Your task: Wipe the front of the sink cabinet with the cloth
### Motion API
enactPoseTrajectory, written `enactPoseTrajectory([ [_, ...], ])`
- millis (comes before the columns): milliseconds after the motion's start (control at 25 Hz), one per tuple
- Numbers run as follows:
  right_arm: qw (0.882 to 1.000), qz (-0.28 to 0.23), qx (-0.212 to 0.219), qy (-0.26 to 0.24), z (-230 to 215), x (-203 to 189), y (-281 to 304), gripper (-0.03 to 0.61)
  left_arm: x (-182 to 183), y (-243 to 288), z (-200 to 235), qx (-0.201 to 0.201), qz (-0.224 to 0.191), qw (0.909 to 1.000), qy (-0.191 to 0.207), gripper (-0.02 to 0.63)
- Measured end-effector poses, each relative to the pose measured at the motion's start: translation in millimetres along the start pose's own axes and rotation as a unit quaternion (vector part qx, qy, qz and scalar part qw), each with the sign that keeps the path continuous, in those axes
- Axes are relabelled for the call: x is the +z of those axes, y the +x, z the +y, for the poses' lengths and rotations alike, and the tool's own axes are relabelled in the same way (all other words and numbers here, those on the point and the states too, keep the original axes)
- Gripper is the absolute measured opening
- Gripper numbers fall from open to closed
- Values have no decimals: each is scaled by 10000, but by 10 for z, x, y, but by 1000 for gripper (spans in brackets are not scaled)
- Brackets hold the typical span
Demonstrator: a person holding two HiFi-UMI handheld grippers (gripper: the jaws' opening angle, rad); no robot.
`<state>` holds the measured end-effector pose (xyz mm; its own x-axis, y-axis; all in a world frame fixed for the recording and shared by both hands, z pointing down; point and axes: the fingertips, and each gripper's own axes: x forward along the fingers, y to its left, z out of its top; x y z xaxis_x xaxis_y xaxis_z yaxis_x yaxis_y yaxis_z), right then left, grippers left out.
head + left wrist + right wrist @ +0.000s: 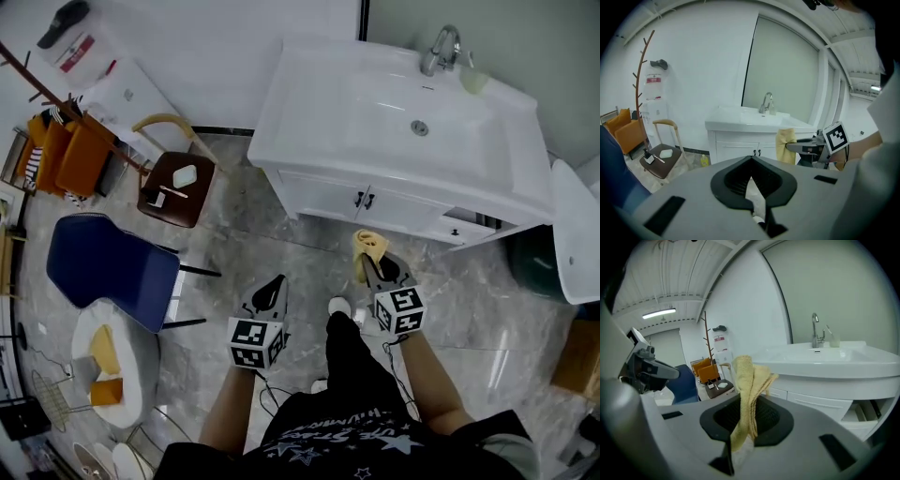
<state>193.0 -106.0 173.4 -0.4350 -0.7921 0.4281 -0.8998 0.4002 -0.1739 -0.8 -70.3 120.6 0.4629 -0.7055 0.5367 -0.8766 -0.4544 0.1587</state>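
Observation:
The white sink cabinet [328, 197] stands ahead, its doors shut and a drawer [469, 225] at its right end pulled ajar. My right gripper [373, 269] is shut on a folded yellow cloth [368, 247], held upright a short way in front of the cabinet and apart from it. In the right gripper view the cloth [749, 378] rises from between the jaws, with the cabinet front [811, 401] beyond. My left gripper [273, 293] hangs lower left, shut and holding nothing. The left gripper view shows the cabinet [736, 150] and the cloth [786, 145].
A blue chair [112, 267] and a brown-seated chair [178, 187] stand to the left, with orange seats [70, 155] behind. A round white table [141, 361] is at lower left. A dark bin [534, 262] and a white fixture [574, 234] sit right of the cabinet.

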Motion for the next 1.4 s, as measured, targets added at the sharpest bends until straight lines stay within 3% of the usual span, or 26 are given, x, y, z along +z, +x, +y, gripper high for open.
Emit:
enactPoseTrajectory([
  [160, 9992, 152, 286, -234, -42, 4, 654, 64, 83, 481, 362, 236, 57, 9996, -116, 15],
  [360, 9973, 245, 534, -433, 30, -125, 1390, 65, 142, 861, 815, 478, -250, 9981, -299, 15],
  [480, 9965, 198, 594, -546, 200, -305, 1754, 66, -111, 960, 1144, 590, -363, 9971, -310, 15],
  [680, 9952, -109, 678, -700, 406, -713, 2309, 66, -881, 1157, 1626, 555, -457, 9959, -545, 15],
  [920, 9942, -654, 544, -653, 401, -902, 2872, 64, -1562, 1434, 2049, 600, -751, 9950, -285, 15],
  [1120, 9813, -1470, 597, -1089, 518, -710, 3248, 66, -1649, 1763, 2406, 669, -1118, 9915, -50, 15],
  [1400, 9711, -1845, 531, -1421, 564, -565, 3714, 64, -1772, 2101, 2603, 553, -1599, 9853, 244, 15],
])
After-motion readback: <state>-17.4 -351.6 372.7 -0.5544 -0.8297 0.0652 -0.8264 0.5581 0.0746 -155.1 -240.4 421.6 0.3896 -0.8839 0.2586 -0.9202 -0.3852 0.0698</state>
